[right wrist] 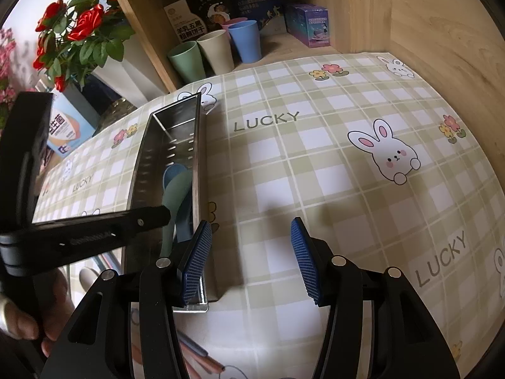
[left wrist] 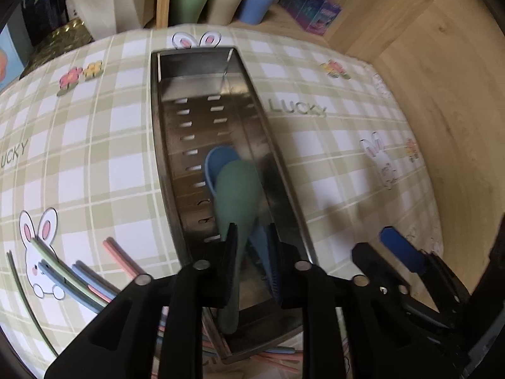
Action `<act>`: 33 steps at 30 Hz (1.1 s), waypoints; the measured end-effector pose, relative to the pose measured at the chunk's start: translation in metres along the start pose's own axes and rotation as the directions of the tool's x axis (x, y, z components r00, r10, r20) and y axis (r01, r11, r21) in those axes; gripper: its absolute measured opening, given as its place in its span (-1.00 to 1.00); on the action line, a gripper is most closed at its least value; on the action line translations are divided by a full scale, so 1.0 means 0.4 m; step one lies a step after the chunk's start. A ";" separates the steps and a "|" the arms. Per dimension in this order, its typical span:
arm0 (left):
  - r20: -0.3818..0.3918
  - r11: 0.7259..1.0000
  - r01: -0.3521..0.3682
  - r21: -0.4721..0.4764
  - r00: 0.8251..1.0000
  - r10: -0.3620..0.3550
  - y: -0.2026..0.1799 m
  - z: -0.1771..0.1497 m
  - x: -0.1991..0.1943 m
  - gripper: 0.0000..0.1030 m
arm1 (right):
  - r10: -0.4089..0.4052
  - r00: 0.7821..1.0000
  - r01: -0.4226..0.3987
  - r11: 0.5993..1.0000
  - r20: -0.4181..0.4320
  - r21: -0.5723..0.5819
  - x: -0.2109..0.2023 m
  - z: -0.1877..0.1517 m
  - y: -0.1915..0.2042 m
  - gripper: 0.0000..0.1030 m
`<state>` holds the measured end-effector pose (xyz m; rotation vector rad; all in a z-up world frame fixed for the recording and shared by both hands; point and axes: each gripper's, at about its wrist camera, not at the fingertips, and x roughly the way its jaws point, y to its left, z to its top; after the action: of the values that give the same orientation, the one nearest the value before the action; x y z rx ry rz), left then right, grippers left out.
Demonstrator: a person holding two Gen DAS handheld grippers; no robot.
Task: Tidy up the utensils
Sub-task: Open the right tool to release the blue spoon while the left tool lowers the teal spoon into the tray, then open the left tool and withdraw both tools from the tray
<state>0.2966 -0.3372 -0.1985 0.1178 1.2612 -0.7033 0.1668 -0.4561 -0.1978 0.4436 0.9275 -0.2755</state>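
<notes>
Green spoon at the metal tray, left fingers around its handle.

Chopsticks (left wrist: 79,271) lie loose on the tabletop (left wrist: 94,158), left of the tray (left wrist: 164,145). Left gripper (left wrist: 252,246): fingers slightly parted beside the green spoon (left wrist: 236,195), which overlaps a blue spoon (left wrist: 217,158) inside the tray; contact unclear. Right gripper (right wrist: 252,259): fingers spread, empty.

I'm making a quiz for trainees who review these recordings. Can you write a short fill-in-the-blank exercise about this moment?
1. The green spoon lies on top of a ____ spoon inside the metal tray.
2. The word printed on the checked tablecloth is ____.
3. Nothing is between the fingers of the ____ gripper.
4. The chopsticks lie on the tablecloth, ____ the tray.

Missing words: blue; LUCKY; right; outside
</notes>
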 end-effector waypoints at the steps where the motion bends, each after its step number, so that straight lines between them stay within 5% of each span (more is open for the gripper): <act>1: 0.020 1.000 0.010 0.012 1.000 -0.011 0.003 -0.002 -0.020 -0.39 | 0.001 1.000 -0.001 1.000 0.001 -0.002 -0.002 -0.001 0.003 -0.01; 3: 0.061 0.999 0.039 0.037 0.997 -0.041 0.015 -0.011 -0.061 -0.18 | 0.007 1.000 -0.007 1.000 0.005 -0.011 -0.010 -0.004 0.015 -0.01; 8: 0.186 0.998 0.034 0.053 0.982 -0.043 0.083 -0.061 -0.180 0.88 | 0.045 0.999 -0.045 0.999 0.002 -0.031 -0.020 -0.019 0.057 -0.01; 14: 0.259 0.997 -0.009 -0.083 0.965 0.031 0.228 -0.148 -0.276 0.88 | 0.101 0.995 -0.100 0.992 0.013 -0.077 -0.036 -0.052 0.134 -0.01; 19: 0.324 0.980 -0.159 -0.119 0.927 0.189 0.310 -0.233 -0.330 0.88 | 0.132 0.991 -0.130 0.978 -0.002 -0.161 -0.037 -0.091 0.215 -0.01; 23: 0.362 0.975 -0.195 -0.110 0.905 0.222 0.363 -0.297 -0.362 0.88 | 0.157 0.987 -0.158 0.960 -0.022 -0.230 -0.031 -0.129 0.268 -0.01; 33: 0.285 0.959 -0.216 -0.183 0.922 0.262 0.433 -0.383 -0.333 0.88 | 0.187 0.977 -0.211 0.921 -0.102 -0.327 -0.019 -0.194 0.350 -0.03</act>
<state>0.2467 -0.0756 -0.1795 0.0369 0.9742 -0.3947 0.1657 -0.2958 -0.1972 0.2287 0.9668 0.0866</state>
